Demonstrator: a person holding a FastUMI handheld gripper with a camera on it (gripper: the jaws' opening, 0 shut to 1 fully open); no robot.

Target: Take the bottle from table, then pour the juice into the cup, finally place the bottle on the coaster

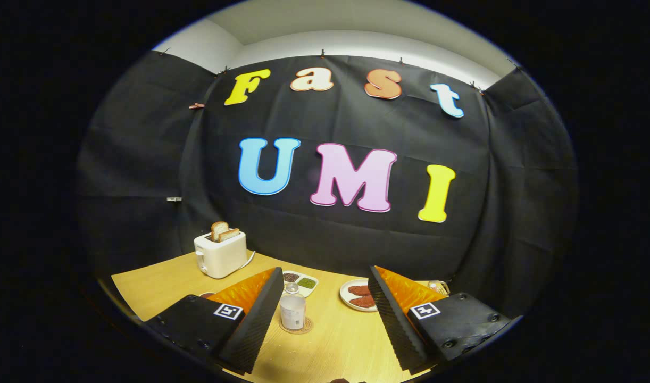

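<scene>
The claw [325, 314] is spread wide above the wooden counter [346, 340], gripping nothing; each of its fingers [258, 319] carries a small square black-and-white marker. Between them, closer to the left finger, the bottle [292, 311] stands upright on the round coaster [306, 326]. Its pale label is too small to read. Beyond are a toaster [220, 255] with bread and a plate [346, 296].

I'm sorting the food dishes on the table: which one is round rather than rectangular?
The white plate with reddish-brown patties, beyond the open claw. The small tray behind the bottle is rectangular, holding dark and green fillings in two compartments.
</scene>
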